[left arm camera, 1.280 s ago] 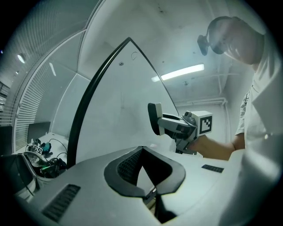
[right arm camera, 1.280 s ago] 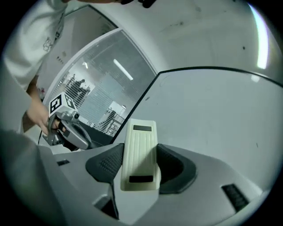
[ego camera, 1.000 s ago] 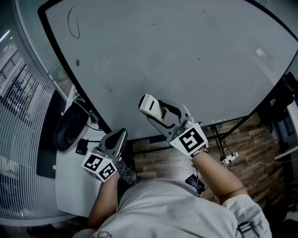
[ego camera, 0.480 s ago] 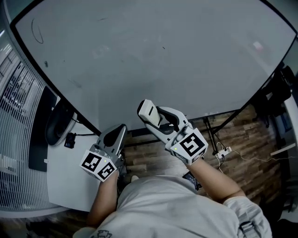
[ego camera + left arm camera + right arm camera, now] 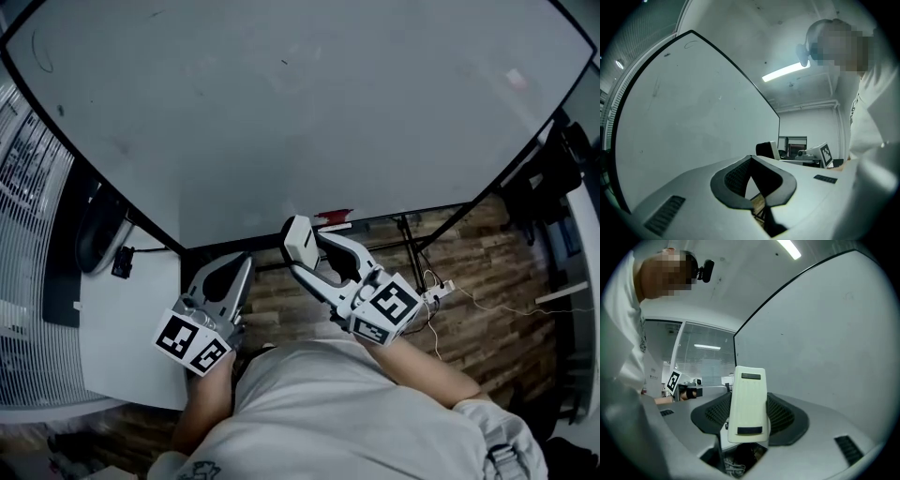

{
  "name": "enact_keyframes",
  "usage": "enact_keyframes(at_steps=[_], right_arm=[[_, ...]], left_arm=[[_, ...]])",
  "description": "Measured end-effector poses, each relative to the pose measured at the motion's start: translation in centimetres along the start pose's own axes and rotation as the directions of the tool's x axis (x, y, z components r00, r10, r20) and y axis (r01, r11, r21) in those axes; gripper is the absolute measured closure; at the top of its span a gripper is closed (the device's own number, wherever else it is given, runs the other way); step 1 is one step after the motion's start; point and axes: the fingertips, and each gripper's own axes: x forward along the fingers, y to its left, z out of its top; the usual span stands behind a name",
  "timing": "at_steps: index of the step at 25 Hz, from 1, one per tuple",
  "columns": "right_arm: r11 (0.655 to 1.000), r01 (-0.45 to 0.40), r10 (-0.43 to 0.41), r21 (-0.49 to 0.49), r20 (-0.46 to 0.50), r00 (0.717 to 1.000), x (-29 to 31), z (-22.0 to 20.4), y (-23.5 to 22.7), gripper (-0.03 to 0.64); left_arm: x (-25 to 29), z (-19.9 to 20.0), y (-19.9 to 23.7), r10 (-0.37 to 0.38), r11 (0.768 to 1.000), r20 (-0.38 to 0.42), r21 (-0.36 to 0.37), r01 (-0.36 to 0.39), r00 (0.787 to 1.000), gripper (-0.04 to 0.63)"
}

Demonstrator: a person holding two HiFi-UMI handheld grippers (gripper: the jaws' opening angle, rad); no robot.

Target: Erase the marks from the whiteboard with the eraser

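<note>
Two grippers sit low in my head view, both under the whiteboard (image 5: pixel 300 122), which fills the upper part of the picture. Off the whiteboard's left edge I see a white desk (image 5: pixel 122 328) with a dark rounded object (image 5: pixel 94 230) above it, just outside the board's black frame. On the whiteboard itself, a thin curved stroke (image 5: pixel 42 52) sits at the far upper-left corner. A small dark dot (image 5: pixel 61 111) lies under it, and a tiny speck (image 5: pixel 284 62) lies nearer the board's top middle. The rest of the surface looks pale grey, with faint smears I cannot read as marks.

Below the whiteboard's lower edge and left of its middle, my left gripper (image 5: pixel 246 259) points up toward the board. Its jaws are pressed together at the tips. In the left gripper view (image 5: pixel 751 157) nothing lies between them, and the whiteboard (image 5: pixel 693 108) spreads across the left.

Just right of it, my right gripper (image 5: pixel 302 246) pinches the cream eraser (image 5: pixel 300 239), whose top end shows just short of the whiteboard's lower edge. In the right gripper view the eraser (image 5: pixel 747 404) stands upright between the dark ribbed pads (image 5: pixel 780 416). The whiteboard (image 5: pixel 825 333) rises on the right there, apart from the eraser.

A small red thing (image 5: pixel 335 217) lies at the whiteboard's lower edge, just up and right of the eraser. Farther right under the board are black stand legs (image 5: pixel 412 246), a white cable (image 5: pixel 445 289) and the wood floor (image 5: pixel 487 319).
</note>
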Motion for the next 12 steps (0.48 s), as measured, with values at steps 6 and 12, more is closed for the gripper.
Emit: enact_keyframes(at_steps=[6, 12], right_arm=[[1.0, 0.001, -0.001, 0.032, -0.009, 1.0, -0.8, -0.9, 0.4, 0.382], [0.999, 0.011, -0.011, 0.034, -0.011, 1.0, -1.4, -1.4, 0.0, 0.382]], left_arm=[[0.0, -0.3, -0.2, 0.011, 1.0, -0.01, -0.005, -0.011, 1.0, 0.588], [0.5, -0.6, -0.5, 0.007, 1.0, -0.016, -0.002, -0.007, 1.0, 0.588]])
